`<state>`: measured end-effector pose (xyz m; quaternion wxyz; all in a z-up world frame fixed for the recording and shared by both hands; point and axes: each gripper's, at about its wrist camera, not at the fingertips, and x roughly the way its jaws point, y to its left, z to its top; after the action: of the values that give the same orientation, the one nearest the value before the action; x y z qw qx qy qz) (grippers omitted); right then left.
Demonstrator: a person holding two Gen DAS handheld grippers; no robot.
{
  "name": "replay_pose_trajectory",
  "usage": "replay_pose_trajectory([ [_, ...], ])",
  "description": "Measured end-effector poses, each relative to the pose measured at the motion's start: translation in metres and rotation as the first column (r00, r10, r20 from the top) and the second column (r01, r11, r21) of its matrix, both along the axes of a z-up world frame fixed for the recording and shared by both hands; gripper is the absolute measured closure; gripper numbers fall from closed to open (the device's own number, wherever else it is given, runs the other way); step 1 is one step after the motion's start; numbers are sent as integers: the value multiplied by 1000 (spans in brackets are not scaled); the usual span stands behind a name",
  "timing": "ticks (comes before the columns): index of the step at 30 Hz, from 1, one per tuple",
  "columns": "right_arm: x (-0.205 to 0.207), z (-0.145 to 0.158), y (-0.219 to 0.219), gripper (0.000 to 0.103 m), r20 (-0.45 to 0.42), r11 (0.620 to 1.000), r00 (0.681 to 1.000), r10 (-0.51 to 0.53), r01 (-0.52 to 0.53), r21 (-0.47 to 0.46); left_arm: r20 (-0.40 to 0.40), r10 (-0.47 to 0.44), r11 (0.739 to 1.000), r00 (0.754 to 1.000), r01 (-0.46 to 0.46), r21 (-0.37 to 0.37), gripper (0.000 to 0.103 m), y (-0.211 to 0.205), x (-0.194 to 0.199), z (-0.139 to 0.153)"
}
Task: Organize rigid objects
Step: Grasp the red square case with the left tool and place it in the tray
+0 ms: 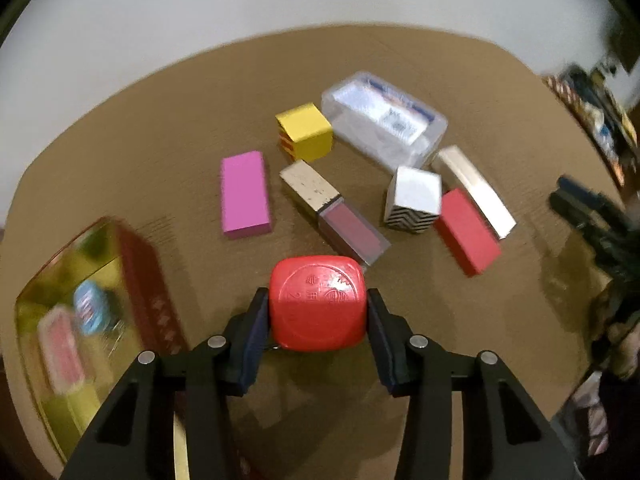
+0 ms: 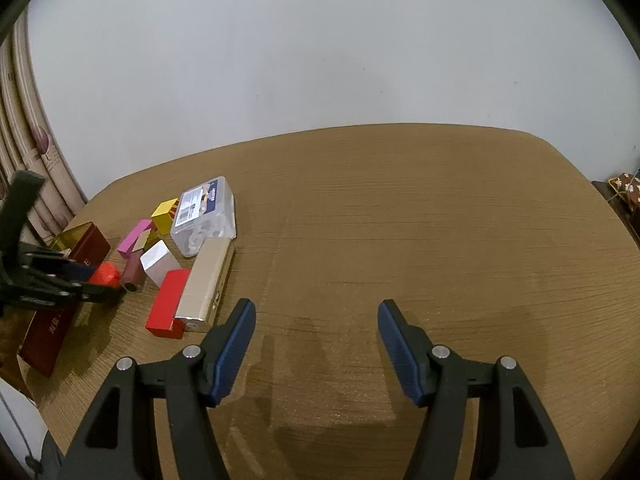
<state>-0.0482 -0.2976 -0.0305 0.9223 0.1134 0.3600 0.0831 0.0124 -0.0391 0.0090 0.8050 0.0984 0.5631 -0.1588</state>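
Your left claw [image 1: 318,312] pinches the red cap [image 1: 317,302] (right claw [image 2: 316,344] gapes, holding nothing); its rounded sides could slip out near the tin [image 1: 80,320].

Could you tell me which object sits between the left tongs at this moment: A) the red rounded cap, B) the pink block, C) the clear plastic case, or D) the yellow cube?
A: in the left wrist view both pads of the left tongs press the sides of the red rounded cap, while the other three lie farther off on the table.
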Motion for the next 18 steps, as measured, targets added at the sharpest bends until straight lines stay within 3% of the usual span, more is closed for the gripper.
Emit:
replay_pose_trajectory([
  [5,1,-1,1,38,-9,1000,1000,-1,1,-2,15,140,989,990,-139,-53,61,61,-25,42],
  [7,1,-1,1,38,-11,1000,1000,-4,3,-5,31,179,984,983,-180,7,61,88,-31,46],
  [12,2,-1,2,38,-20,1000,1000,-6,6,-16,-31,247,967,969,-243,81,61,135,-25,20],
  [18,4,-1,4,38,-30,1000,1000,-5,4,-18,-53,276,958,960,-270,99,61,144,-5,-12],
])
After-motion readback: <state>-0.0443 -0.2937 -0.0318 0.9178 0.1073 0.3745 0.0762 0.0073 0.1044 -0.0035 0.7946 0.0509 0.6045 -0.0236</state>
